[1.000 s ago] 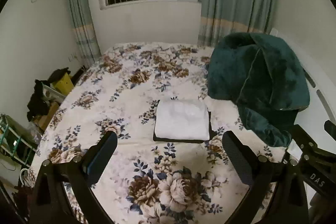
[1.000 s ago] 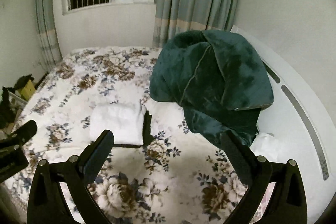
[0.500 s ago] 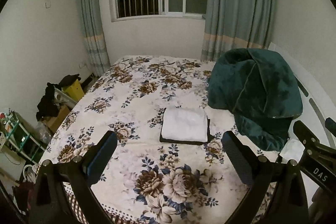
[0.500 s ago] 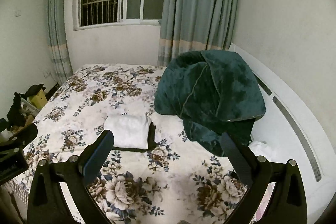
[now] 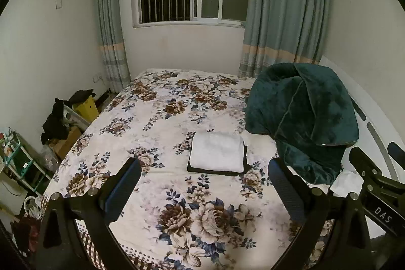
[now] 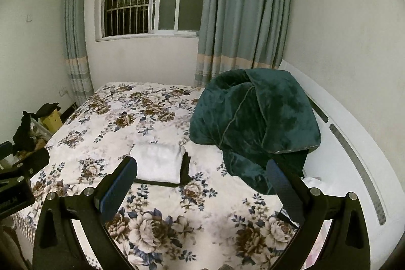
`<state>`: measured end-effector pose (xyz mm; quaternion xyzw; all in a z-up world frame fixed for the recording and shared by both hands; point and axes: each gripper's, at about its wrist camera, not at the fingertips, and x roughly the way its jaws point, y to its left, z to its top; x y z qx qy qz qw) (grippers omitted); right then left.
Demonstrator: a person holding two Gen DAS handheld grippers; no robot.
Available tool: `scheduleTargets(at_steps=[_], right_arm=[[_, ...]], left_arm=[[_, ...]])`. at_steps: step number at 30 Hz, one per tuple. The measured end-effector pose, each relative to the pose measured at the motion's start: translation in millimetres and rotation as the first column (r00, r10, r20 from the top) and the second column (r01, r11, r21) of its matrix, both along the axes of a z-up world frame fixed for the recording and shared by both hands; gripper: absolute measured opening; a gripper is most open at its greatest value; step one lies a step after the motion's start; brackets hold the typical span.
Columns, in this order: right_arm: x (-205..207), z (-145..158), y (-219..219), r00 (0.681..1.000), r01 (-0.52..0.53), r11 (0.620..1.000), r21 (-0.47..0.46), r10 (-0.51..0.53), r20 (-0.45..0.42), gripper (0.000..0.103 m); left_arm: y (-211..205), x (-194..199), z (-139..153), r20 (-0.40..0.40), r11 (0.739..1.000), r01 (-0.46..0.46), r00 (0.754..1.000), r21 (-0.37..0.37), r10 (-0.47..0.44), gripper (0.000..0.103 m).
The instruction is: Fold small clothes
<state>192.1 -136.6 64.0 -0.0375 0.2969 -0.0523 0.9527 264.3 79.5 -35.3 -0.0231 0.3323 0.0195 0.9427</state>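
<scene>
Hovering wide open and empty above a floral bed [image 5: 177, 105], the left hand-held gripper [image 5: 202, 190] and right hand-held gripper [image 6: 202, 190] face a finished stack of small clothes.

A white folded garment [image 5: 217, 154] lies squared atop a dark folded garment [image 5: 245, 156] at mid-bed, just beside a heaped green blanket [image 5: 303, 113]. Judging from the neat edges, folding appears complete; any further handling is best done from above with both hand-held grippers clear of the stack, so no corner is dragged loose.
</scene>
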Motion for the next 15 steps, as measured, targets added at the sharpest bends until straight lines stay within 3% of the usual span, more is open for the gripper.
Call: scheduleTargets(at_steps=[15], right_arm=[[7.5, 0.2, -5.6, 0.999, -0.037, 0.999, 0.003, 0.037, 0.008, 0.103]], left_arm=[[-1.3, -3.7, 5.3, 0.019, 0.999, -0.043, 0.999, 0.023, 0.043, 0.103]])
